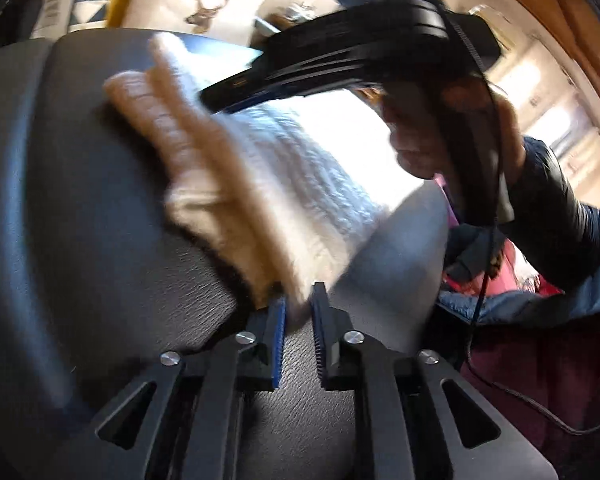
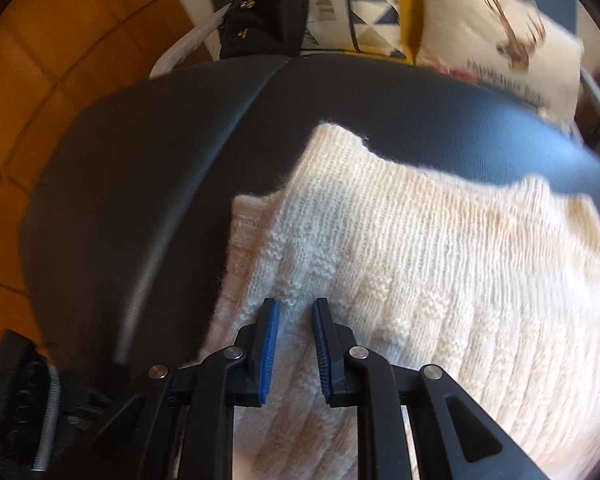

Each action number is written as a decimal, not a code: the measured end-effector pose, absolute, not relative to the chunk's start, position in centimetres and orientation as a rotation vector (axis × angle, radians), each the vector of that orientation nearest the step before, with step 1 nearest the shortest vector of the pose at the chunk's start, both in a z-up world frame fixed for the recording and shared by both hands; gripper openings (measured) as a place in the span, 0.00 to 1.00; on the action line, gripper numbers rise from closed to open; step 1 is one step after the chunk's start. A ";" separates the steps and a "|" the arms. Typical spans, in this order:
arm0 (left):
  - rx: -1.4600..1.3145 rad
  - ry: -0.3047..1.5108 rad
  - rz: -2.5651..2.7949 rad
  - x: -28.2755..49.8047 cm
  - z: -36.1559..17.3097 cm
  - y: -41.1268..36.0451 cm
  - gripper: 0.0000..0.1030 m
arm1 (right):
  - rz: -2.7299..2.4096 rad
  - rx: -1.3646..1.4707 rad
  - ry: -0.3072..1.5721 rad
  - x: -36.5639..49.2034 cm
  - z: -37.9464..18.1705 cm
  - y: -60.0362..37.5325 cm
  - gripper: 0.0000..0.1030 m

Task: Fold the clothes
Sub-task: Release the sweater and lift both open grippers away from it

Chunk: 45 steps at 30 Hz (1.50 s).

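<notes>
A cream knitted sweater (image 2: 420, 248) lies on a black leather seat (image 2: 160, 184). In the left wrist view the sweater (image 1: 284, 184) is lifted and stretched across the seat (image 1: 100, 240). My left gripper (image 1: 299, 300) is shut on the sweater's edge, with knit pinched between the blue pads. My right gripper (image 2: 296, 312) sits over the sweater's near left part, and its jaws stand slightly apart with knit between them. The right gripper also shows in the left wrist view (image 1: 216, 98), reaching over the far side of the sweater.
Patterned cushions (image 2: 500, 40) and a black bag (image 2: 264, 20) sit behind the seat. Orange floor tiles (image 2: 28, 100) lie to the left. A black strap with buckle (image 2: 28, 392) hangs at the lower left. The person's arm in a dark sleeve (image 1: 548, 216) is at right.
</notes>
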State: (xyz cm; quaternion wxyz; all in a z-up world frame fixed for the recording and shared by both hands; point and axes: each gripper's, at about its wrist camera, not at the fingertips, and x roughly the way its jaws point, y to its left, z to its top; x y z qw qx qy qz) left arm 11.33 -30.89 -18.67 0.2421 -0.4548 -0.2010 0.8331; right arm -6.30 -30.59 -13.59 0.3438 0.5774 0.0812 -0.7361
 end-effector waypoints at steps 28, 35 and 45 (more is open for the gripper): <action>-1.218 -0.785 2.548 9.7 -15.9 -33.0 0.39 | -2.037 1.538 0.000 -6.0 -13.0 -15.6 0.19; -1.165 -0.553 2.574 9.1 -14.1 -28.0 0.39 | -2.084 1.491 0.009 -3.3 -12.0 -12.8 0.19; -1.268 -0.597 2.694 6.6 -15.2 -26.9 0.46 | -2.178 1.448 0.074 -1.8 -12.9 -8.9 0.21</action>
